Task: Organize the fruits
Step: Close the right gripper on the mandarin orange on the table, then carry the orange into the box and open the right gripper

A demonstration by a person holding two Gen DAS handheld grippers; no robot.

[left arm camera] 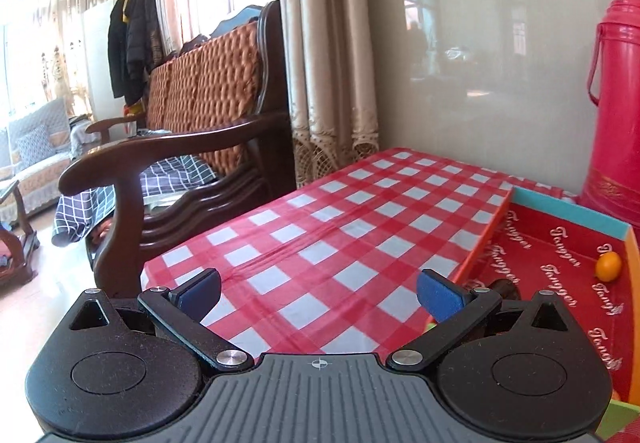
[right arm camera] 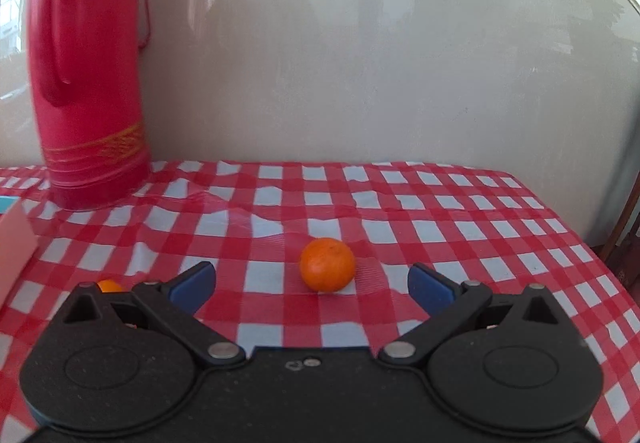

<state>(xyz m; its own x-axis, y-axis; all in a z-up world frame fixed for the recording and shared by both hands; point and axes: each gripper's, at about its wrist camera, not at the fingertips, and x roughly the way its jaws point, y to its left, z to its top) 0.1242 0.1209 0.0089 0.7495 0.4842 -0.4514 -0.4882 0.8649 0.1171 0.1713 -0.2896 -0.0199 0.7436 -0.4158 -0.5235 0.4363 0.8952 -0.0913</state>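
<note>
left gripper (left arm camera: 319, 293): jaws spread wide, nothing between the blue pads (left arm camera: 438, 295) — only bare checked tablecloth (left arm camera: 320, 227) under them.
right gripper (right arm camera: 312, 283): jaws wide apart too, not gripping anything; pads clear of the fruit.
orange (right arm camera: 327, 264): sits on the tablecloth just ahead of the right gripper, at about 12 o'clock from it, slightly toward the right finger; in line with the gap but beyond the fingertips, touching neither.
second orange fruit (right arm camera: 109, 285): small sliver visible at 10 o'clock of the right gripper, mostly hidden behind its left finger housing.
red box (left arm camera: 560, 263): open tray with an orange rim and a teal far wall, "Tangger" printed over the floor, at 2 o'clock from the left gripper.
small orange fruit in box (left arm camera: 608, 266): lies on the box floor near the right wall.
dark object (left arm camera: 506, 287): inside the box right behind the left gripper's right finger — cannot tell what it is.
red thermos (right arm camera: 90, 83): upright by the wall, 10 o'clock from the right gripper, behind the box.
wooden bench (left arm camera: 192, 147): beside the table, 10 o'clock from the left gripper.
</note>
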